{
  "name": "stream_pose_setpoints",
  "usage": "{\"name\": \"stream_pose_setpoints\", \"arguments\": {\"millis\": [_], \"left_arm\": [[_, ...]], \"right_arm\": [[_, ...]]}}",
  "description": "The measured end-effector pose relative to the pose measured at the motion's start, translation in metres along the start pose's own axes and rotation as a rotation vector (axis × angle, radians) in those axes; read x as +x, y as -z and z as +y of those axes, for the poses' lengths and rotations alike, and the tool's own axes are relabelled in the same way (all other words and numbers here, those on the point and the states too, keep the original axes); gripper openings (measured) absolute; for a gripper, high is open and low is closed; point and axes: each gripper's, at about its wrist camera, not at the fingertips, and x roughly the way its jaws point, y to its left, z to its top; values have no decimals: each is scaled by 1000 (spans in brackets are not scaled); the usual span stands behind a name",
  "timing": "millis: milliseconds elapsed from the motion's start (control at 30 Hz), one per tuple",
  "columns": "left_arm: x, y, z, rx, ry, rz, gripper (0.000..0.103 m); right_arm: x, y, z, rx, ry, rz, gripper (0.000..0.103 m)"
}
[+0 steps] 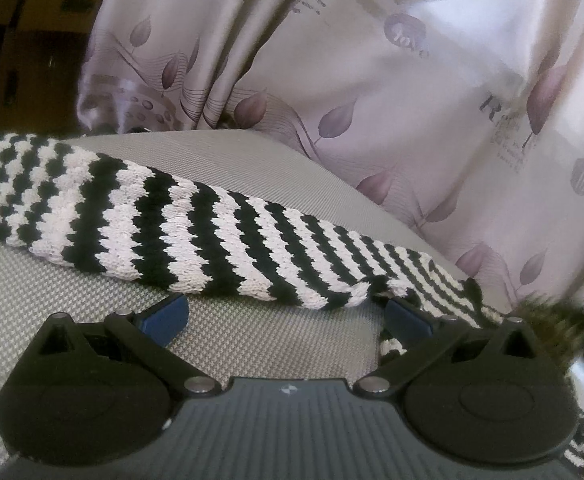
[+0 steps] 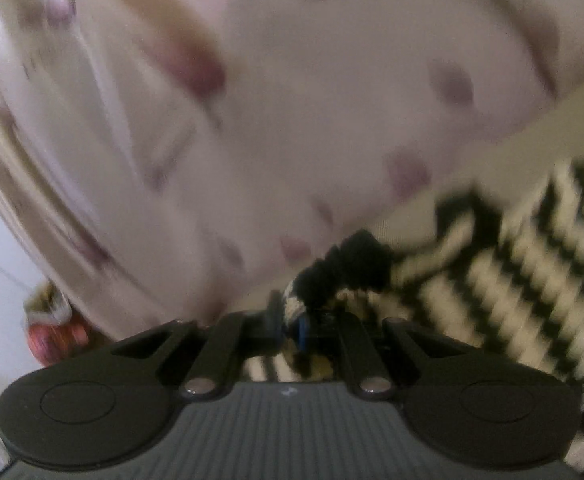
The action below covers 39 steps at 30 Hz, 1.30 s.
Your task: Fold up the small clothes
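A black-and-white striped knitted garment [image 1: 179, 224] lies across the grey woven tabletop [image 1: 251, 344], running from the far left to the near right. My left gripper [image 1: 287, 316] is open and empty just in front of the garment's near edge, its blue pads [image 1: 165, 316] wide apart. In the blurred right wrist view, my right gripper [image 2: 292, 324] is shut on a bunched black-and-cream edge of the garment [image 2: 532, 260], which trails off to the right.
A shiny pale curtain with purple leaf print [image 1: 372, 80] hangs close behind the table's far edge. Dark brown furniture [image 1: 23, 40] stands at the far left. A blurred reddish object [image 2: 55, 340] sits low on the left in the right wrist view.
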Motion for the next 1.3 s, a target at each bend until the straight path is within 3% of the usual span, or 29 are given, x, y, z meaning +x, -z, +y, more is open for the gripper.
{"name": "stream_pose_setpoints", "arguments": {"millis": [233, 333, 367, 400, 467, 533, 633, 700, 800, 900, 1000, 1067, 1233, 1267, 1300], "left_arm": [[-5, 0, 5, -25, 17, -7, 103], [-5, 0, 6, -24, 17, -7, 103], [-5, 0, 6, -23, 16, -7, 103], [-5, 0, 5, -19, 14, -6, 103], [-6, -1, 3, -14, 12, -3, 103], [-9, -5, -2, -9, 15, 3, 103], [-23, -18, -22, -14, 89, -14, 103], [-31, -26, -48, 38, 154, -44, 103], [-19, -27, -107, 173, 255, -6, 103], [7, -10, -164, 276, 369, 20, 103], [41, 12, -200, 310, 430, 60, 103], [65, 25, -212, 304, 439, 96, 103], [106, 42, -214, 282, 430, 170, 103], [110, 44, -212, 275, 425, 181, 103], [114, 46, -212, 271, 409, 194, 103]], "right_arm": [[42, 37, 17, -152, 40, 82, 9], [60, 44, 25, -228, 46, 191, 21], [63, 46, 26, -242, 35, 230, 43], [63, 47, 29, -259, 26, 251, 75], [48, 44, 36, -310, -15, 229, 94], [31, 33, 41, -380, -58, 228, 93], [-24, -6, 21, -418, -49, 106, 93], [-51, -43, -5, -441, 36, 33, 92], [-68, -100, -57, -476, 230, 20, 92], [-58, -141, -103, -489, 337, 73, 91], [-32, -159, -131, -481, 305, 176, 90], [-10, -157, -136, -574, 336, 219, 90], [30, -141, -142, -739, 261, 380, 89], [35, -139, -142, -760, 250, 406, 86], [44, -135, -143, -780, 243, 447, 74]]}}
